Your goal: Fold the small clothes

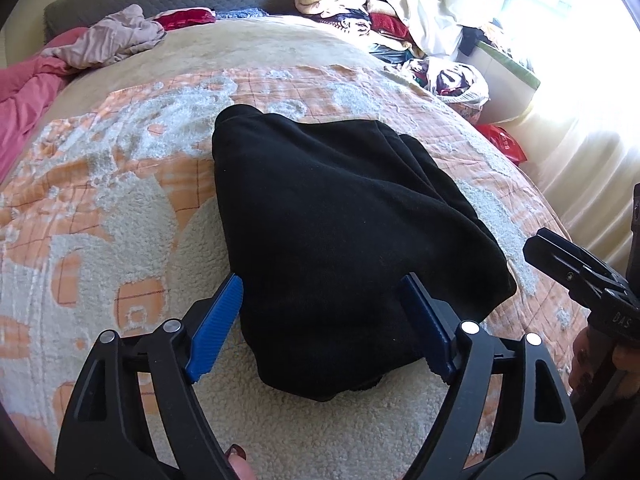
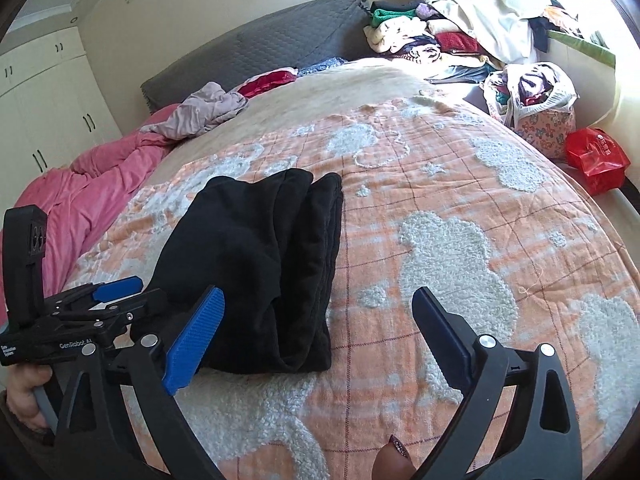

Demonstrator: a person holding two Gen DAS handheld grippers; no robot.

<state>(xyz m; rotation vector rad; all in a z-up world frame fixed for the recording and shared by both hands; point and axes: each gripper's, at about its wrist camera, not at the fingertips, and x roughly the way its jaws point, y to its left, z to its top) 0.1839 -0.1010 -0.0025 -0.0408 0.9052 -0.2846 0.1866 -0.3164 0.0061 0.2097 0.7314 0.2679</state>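
- The black garment is lying folded on the bed's orange and white blanket, layered edges stacked on one side.
- Left gripper hangs over its near end, jaws apart, blue pads on either side of the cloth and not pinching it.
- Right gripper has its jaws spread wide with nothing between them but blanket; the garment sits just beside its left pad.

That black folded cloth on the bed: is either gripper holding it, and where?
Neither. The left gripper is open astride the near end of the black cloth without pinching it; the right gripper is open over the blanket.
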